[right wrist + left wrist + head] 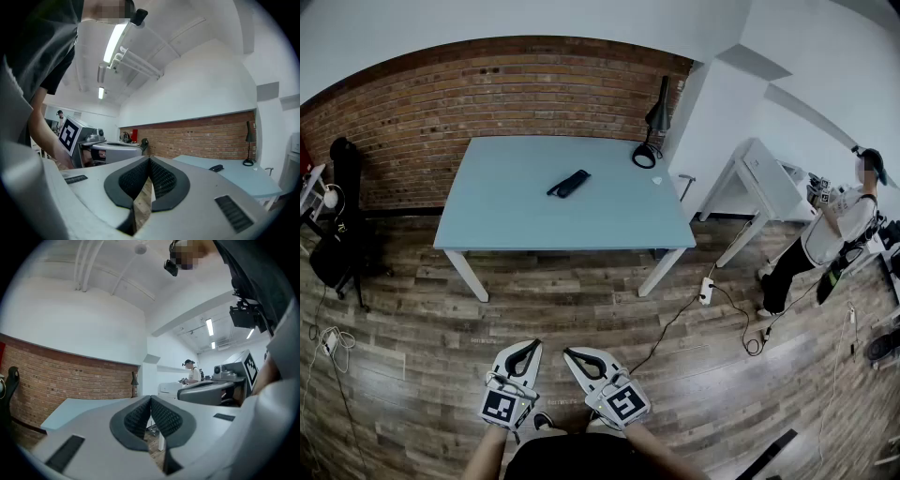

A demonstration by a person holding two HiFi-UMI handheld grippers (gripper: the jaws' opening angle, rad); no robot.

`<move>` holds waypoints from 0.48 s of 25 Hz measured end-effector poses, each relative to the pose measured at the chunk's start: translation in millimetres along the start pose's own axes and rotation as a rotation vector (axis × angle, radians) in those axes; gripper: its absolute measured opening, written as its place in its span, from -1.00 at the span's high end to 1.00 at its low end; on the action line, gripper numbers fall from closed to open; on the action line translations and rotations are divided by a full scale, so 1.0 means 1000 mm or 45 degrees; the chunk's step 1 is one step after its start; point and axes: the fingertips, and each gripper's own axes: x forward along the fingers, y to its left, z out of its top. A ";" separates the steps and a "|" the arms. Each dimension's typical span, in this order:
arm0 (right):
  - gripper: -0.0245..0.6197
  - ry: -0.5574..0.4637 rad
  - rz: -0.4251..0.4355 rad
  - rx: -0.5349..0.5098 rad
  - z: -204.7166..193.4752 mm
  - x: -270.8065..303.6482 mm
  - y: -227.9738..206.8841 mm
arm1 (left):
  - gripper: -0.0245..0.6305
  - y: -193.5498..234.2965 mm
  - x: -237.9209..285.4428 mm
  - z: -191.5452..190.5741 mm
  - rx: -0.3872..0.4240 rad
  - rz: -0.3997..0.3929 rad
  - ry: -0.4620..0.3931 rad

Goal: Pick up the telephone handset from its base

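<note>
Left claw [150,399]: tips together | right claw [149,160]: tips together | telephone [570,183]: on table [506,211]

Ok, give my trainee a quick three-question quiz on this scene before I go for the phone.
1. True or false: the phone lies on the table.
2. The lamp stands at the table's: A) near left corner, B) far right corner, C) middle.
3. Fill in: the left gripper and right gripper are both ___, holding nothing.
Key: 1 true; 2 B; 3 shut.
</note>
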 end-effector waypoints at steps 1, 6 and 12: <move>0.87 0.005 -0.008 -0.004 0.000 0.002 0.000 | 0.85 0.001 -0.001 0.000 -0.003 0.004 -0.003; 0.87 0.014 -0.048 -0.024 -0.004 0.015 -0.003 | 0.85 0.013 0.001 -0.007 -0.034 0.034 -0.024; 0.87 0.054 -0.028 -0.114 -0.013 0.038 0.000 | 0.85 0.029 0.000 -0.012 -0.007 0.045 -0.033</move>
